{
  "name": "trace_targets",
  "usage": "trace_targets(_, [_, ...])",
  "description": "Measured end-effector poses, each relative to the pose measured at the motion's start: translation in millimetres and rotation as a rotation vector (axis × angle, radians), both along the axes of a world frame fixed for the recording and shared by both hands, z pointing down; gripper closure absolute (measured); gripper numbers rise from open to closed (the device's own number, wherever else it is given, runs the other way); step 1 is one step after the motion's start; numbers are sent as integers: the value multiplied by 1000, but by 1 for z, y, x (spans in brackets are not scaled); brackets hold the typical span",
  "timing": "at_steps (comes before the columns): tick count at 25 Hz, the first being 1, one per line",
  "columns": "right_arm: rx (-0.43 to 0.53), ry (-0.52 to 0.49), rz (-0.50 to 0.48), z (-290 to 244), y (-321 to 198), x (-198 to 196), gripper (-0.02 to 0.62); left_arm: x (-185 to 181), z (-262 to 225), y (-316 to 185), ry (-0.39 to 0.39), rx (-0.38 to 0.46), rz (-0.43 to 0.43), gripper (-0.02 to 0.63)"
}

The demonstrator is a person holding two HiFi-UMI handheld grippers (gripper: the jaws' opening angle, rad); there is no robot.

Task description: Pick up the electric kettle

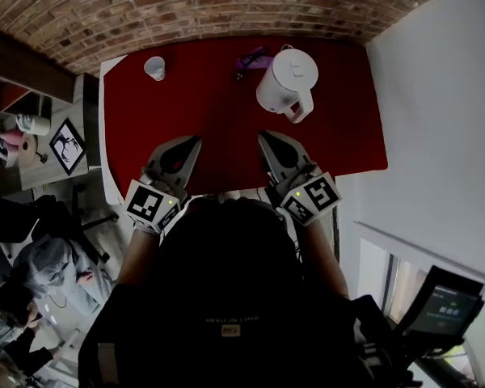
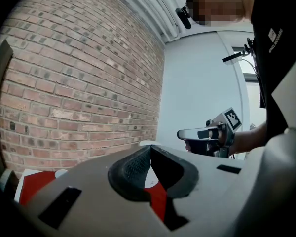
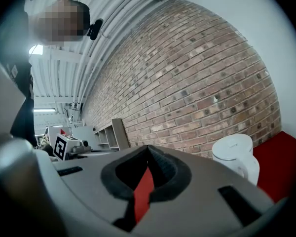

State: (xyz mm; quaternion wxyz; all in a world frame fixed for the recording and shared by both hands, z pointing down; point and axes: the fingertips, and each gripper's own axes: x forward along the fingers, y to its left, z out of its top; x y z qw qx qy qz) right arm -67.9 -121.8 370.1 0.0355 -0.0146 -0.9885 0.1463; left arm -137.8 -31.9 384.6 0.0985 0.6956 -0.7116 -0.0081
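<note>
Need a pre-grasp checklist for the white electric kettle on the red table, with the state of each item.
1. White electric kettle upright on the red table: ok.
2. Kettle handle turned toward the person, nothing in front of it: ok.
3. Right gripper open for the handle: not ok. Its jaw tips meet and it is empty.
4. Left gripper empty and away from the kettle: ok. It is shut on nothing.
5. Small purple object behind the kettle not touching it: cannot tell.
6. White paper cup out of the way: ok. It stands at the far left corner.
</note>
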Motion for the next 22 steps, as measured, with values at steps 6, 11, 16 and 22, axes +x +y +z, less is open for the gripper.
trace_targets(6, [-3, 19, 92, 3, -13, 13, 594, 11, 8, -28, -8, -3, 112, 603])
trace_targets(11, [-3, 27, 179, 0, -21, 31, 594, 23, 18, -52, 0, 7, 195, 594])
trace_targets(16, [10, 44, 268, 0, -20, 50, 594, 34, 23, -69, 7, 16, 282, 575])
trace_targets(22, [16, 71, 385, 4, -16, 74, 594, 50, 46, -86, 42, -5, 372, 537])
